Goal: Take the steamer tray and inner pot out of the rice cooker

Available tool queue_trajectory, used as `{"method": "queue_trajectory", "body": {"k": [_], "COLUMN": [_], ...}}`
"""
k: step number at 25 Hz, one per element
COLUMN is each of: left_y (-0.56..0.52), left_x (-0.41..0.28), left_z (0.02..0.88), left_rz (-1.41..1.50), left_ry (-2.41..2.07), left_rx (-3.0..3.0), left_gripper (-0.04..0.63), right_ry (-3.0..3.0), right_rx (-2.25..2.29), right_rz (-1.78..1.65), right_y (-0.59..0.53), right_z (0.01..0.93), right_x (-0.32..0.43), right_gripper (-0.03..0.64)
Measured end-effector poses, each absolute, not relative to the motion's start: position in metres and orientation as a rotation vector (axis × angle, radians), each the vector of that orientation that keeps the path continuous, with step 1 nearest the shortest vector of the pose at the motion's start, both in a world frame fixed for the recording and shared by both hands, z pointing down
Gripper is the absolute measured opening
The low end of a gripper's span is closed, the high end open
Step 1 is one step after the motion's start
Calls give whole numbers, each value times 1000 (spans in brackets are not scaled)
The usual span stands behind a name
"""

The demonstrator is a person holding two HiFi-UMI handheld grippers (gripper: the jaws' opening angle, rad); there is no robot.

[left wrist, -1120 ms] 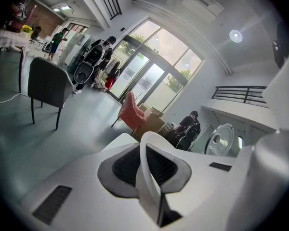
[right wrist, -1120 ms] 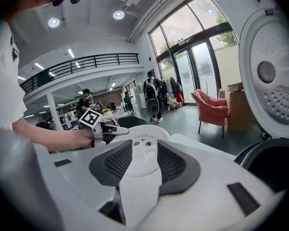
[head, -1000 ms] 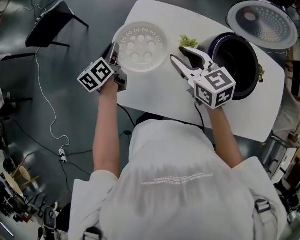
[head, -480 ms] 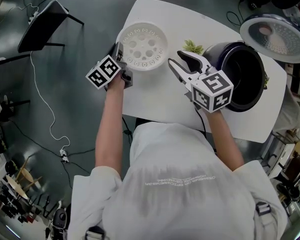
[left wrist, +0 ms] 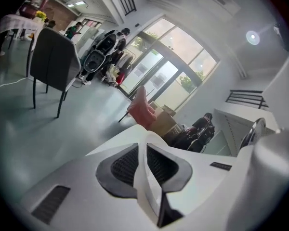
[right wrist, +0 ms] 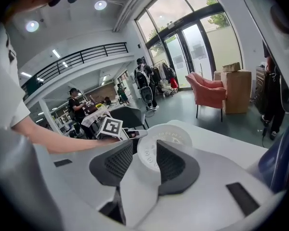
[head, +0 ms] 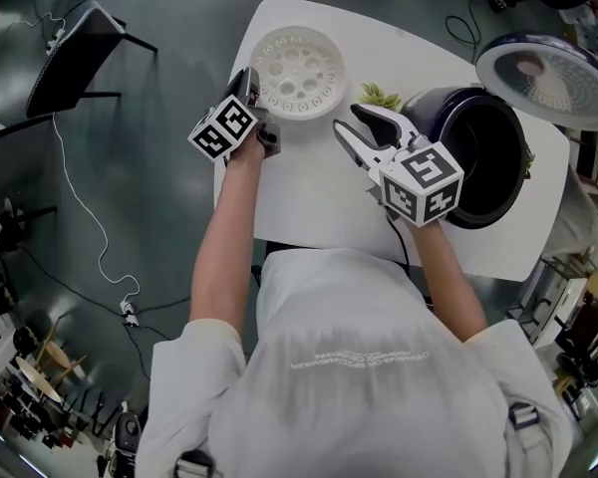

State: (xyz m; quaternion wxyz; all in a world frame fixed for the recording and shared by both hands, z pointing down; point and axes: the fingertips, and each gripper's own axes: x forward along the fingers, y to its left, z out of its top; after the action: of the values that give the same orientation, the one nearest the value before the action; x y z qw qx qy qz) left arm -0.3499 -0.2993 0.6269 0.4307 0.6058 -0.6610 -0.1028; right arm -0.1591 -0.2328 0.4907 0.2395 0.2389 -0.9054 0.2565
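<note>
Steamer tray: white, perforated, set down on the white table, upper centre of the head view. Its near-left rim is taken by the left gripper.

In the left gripper view, only a thin white strip of that rim is seen. It fills the narrow slot between the two dark pads of the left gripper, with no gap noted on either side. These jaws have just been opening slightly, with the rim between them.

In the right gripper view, the whole tray is seen beyond the jaws, with the left gripper on its far edge. The jaws of the right gripper are moderately apart and nothing is held.

In the head view, the right gripper is held over the table, centre right, apart from the tray.

Rice cooker: right of frame, lid raised, dark interior exposed. The inner pot is not distinguishable from the housing.

Small green sprig: lies between tray and cooker.
</note>
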Motion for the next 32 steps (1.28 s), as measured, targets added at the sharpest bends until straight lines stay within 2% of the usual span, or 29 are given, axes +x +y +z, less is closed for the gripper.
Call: {"method": "queue_trajectory", "body": {"k": [3,6,11,16,18,21,28,32], "left_y": [-307,-306,-289,-270,-259,-243,-218,-208], "left_x": [-340,-334,-341,-343,-339,-326,-280,-253], "left_z": [627,625,614,586,571,548,502,474], "left_rz": [-211,-148,63,189,204,261,466,463], "left_ry": [-1628,-1601,-1653,-1668,-1667,-1668,-1618,-1612], "left_rx": [1578,1635,1759,1878,1920,1990,2151,2199], "left_gripper": [98,198,261,255,198,156,124,95], "right_ry": [-2475,-2479,-2489,-2519,-2530,-2549,-2600,-2622], "right_rx": [646,651,662,671,683,709,807,878], "right_rz": [700,723,750,736,729,722,665,612], "right_y": [-231,-231,-226,-219,-214,-207,-194,-187], "right_z": [493,493,491,480,475,466,434,413], "right_x": [-161,-159,-156,-156,-153,-143,-110,-80], "right_gripper": [167,167,167,167,167,167,166,164]}}
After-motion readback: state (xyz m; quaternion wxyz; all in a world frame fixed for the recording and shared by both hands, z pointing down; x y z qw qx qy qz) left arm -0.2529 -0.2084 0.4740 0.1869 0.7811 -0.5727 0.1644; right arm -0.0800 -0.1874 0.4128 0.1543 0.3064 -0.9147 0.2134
